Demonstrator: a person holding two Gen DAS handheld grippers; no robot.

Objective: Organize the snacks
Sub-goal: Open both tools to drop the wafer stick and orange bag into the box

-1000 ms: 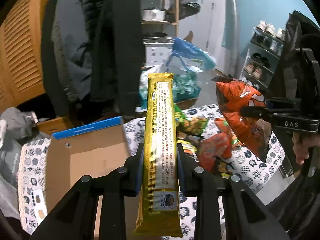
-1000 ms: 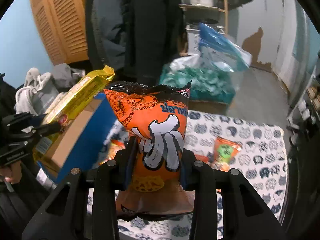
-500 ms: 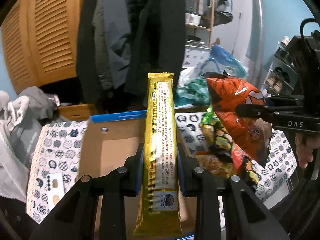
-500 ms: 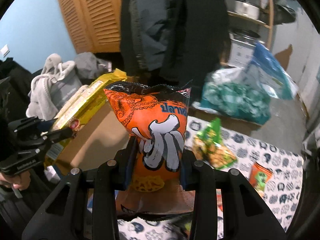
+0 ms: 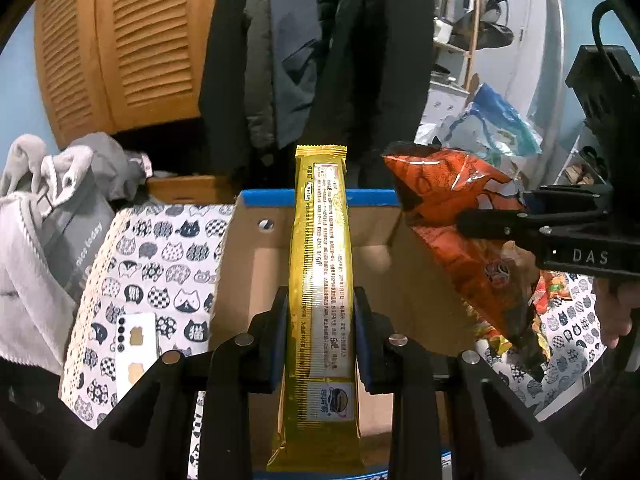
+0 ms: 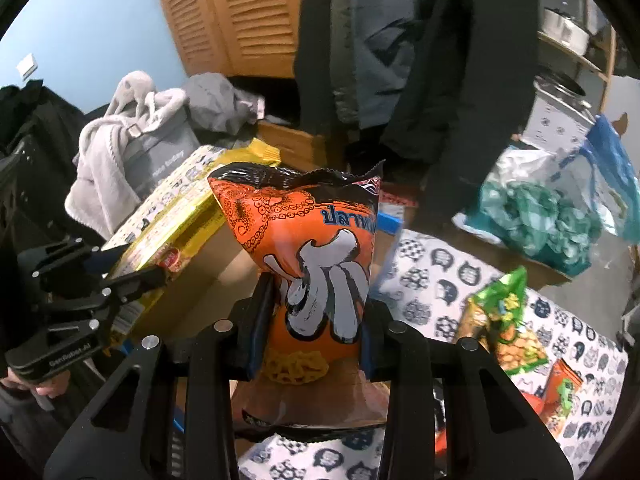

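My left gripper (image 5: 320, 320) is shut on a long yellow biscuit pack (image 5: 322, 264), held upright over an open cardboard box (image 5: 256, 264) with a blue rim. My right gripper (image 6: 316, 328) is shut on an orange squid-snack bag (image 6: 308, 248). In the left wrist view that bag (image 5: 460, 224) and the right gripper hang over the box's right side. In the right wrist view the left gripper (image 6: 132, 280) and yellow pack (image 6: 176, 228) sit at left over the box (image 6: 212, 264).
The box stands on a cat-print cloth (image 5: 156, 264). A green snack bag (image 6: 504, 320) and small orange packs (image 6: 560, 384) lie on the cloth at right. A phone (image 5: 134, 344) lies left of the box. Grey clothes (image 5: 44, 208), hanging coats and a plastic bag (image 6: 560, 208) surround it.
Both grippers have swung left with their snacks, from the loose snacks on the cloth to over the open box. Both grips are unchanged.
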